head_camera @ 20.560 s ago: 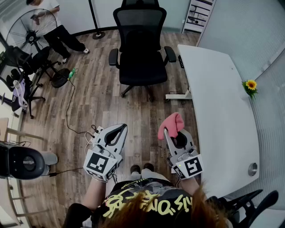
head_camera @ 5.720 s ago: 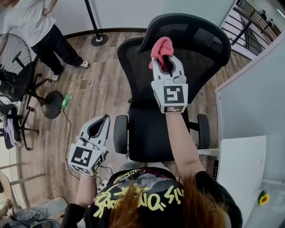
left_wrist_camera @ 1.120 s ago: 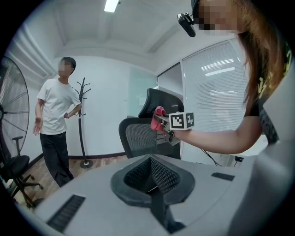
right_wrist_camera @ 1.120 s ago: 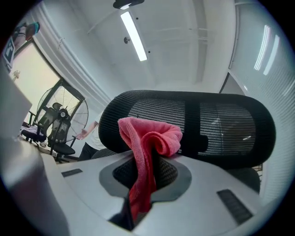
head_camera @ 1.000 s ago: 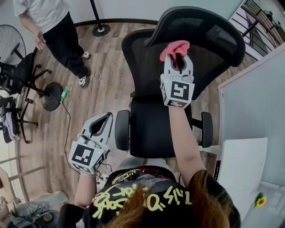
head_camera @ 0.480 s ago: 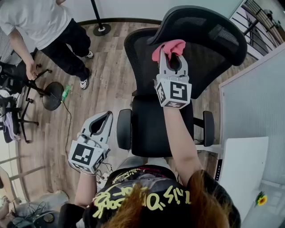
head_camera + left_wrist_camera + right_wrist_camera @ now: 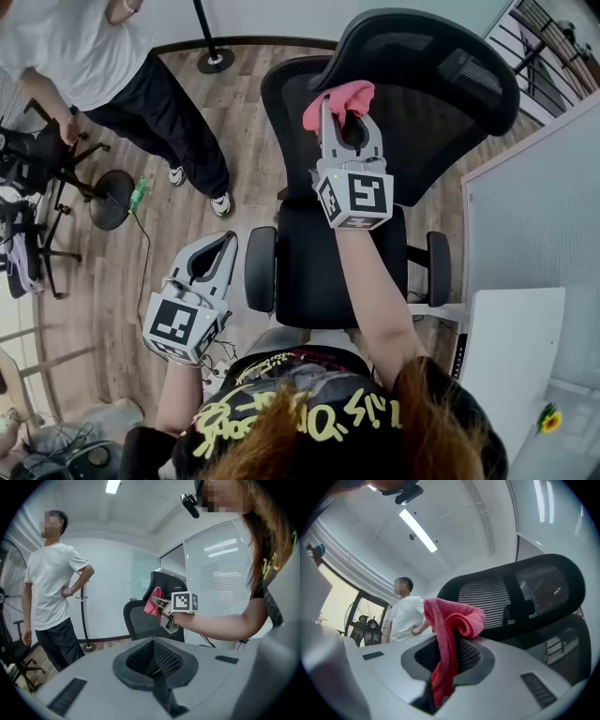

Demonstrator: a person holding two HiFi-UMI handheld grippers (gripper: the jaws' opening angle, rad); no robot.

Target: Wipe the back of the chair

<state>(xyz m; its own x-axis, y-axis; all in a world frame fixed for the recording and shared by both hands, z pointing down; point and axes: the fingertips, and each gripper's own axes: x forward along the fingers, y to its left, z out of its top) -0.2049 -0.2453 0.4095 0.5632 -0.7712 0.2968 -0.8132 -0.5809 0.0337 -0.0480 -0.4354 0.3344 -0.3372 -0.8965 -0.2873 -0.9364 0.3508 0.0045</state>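
A black mesh office chair (image 7: 309, 272) faces me, its backrest (image 7: 291, 122) and headrest (image 7: 441, 66) rising in the head view. My right gripper (image 7: 330, 101) is raised and shut on a pink cloth (image 7: 337, 97), which sits against the backrest's front just below the headrest. In the right gripper view the pink cloth (image 7: 450, 644) hangs from the jaws before the headrest (image 7: 520, 592). My left gripper (image 7: 222, 251) hangs low at the left, beside the chair's armrest (image 7: 260, 270), jaws shut with nothing in them. The left gripper view shows the chair (image 7: 140, 620) and the pink cloth (image 7: 152, 603).
A person in a white shirt (image 7: 112, 66) stands on the wood floor at the left, near a fan base (image 7: 111, 199) and a stand's base (image 7: 216, 61). A white desk (image 7: 511, 347) and a glass partition (image 7: 534, 206) lie to the right.
My right gripper and the cloth have slid leftward across the backrest. The person at the left has stepped closer to the chair. My left gripper stays put.
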